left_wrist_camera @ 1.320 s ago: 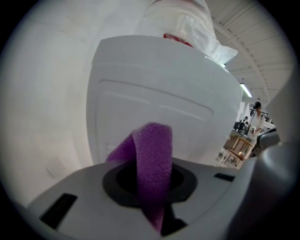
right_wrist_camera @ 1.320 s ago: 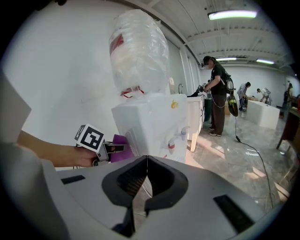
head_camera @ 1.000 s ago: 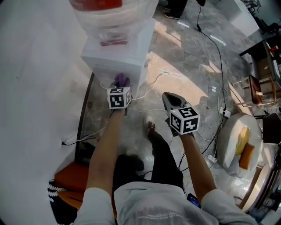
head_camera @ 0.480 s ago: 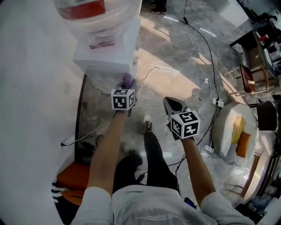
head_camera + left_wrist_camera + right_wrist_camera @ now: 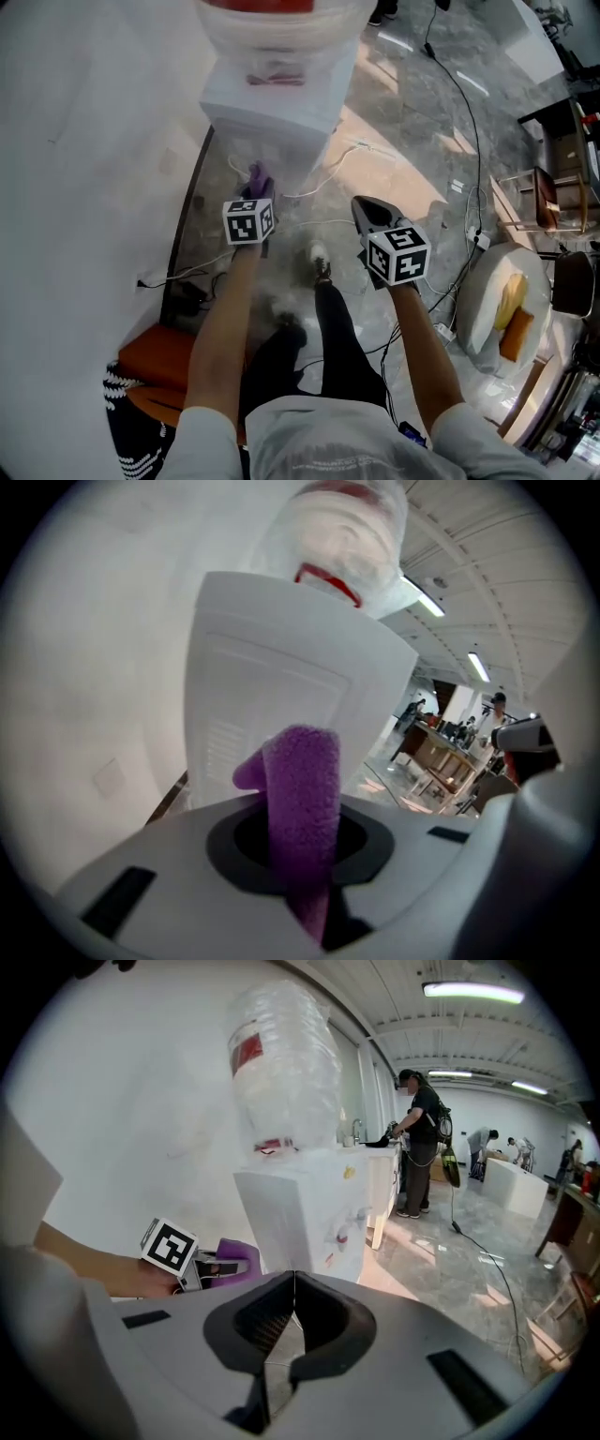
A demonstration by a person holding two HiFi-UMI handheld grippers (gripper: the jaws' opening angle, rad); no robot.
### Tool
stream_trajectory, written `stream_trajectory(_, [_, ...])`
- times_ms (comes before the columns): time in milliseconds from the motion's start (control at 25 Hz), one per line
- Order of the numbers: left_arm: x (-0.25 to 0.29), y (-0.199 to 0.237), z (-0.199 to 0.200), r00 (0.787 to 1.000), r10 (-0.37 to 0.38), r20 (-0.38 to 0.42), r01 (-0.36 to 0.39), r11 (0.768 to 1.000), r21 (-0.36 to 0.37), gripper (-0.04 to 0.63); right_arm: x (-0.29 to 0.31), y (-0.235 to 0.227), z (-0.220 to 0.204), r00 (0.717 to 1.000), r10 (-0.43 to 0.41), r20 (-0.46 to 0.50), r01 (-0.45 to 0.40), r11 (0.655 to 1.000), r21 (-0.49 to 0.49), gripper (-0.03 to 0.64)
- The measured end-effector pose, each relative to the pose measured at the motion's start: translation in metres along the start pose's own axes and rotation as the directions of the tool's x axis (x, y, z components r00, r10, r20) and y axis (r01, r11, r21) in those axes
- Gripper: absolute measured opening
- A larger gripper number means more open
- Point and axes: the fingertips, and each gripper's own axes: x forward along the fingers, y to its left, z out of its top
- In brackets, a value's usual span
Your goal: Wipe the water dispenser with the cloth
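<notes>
The white water dispenser (image 5: 272, 103) stands against the wall with a clear bottle (image 5: 277, 21) on top; it also fills the left gripper view as a white side panel (image 5: 272, 705). My left gripper (image 5: 257, 192) is shut on a purple cloth (image 5: 258, 178), whose folded end (image 5: 302, 799) sticks up between the jaws, close to the dispenser's side. My right gripper (image 5: 367, 214) hangs to the right over the floor, jaws shut with nothing between them. From the right gripper view I see the dispenser (image 5: 305, 1208), the bottle (image 5: 281, 1072) and the cloth (image 5: 230, 1260).
White cables (image 5: 323, 187) trail over the marble floor beside the dispenser. A round white table (image 5: 487, 309) with yellow and orange items stands at right. An orange seat (image 5: 155, 375) is at lower left. People (image 5: 417, 1143) stand at a counter in the background.
The head view has shifted, so the dispenser sits more central. My left gripper with the cloth has dropped slightly away from the dispenser's lower corner. The right gripper has barely moved.
</notes>
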Motion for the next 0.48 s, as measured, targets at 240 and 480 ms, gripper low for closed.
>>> stream_trajectory(240, [-0.012,0.076,-0.028,0.991,0.134,-0.008,-0.134,0.984,-0.114,0.055,0.070,0.034,0.003,0.995,0.095,-0.024,-0.096,0.994,-0.048,0.014])
stream_trajectory(480, [0.016,0.125,-0.047,0.982,0.186,0.016,-0.181,0.971,-0.155,0.055,0.143,0.050,-0.007,0.984,0.173,-0.031,-0.175,0.980,-0.095,0.014])
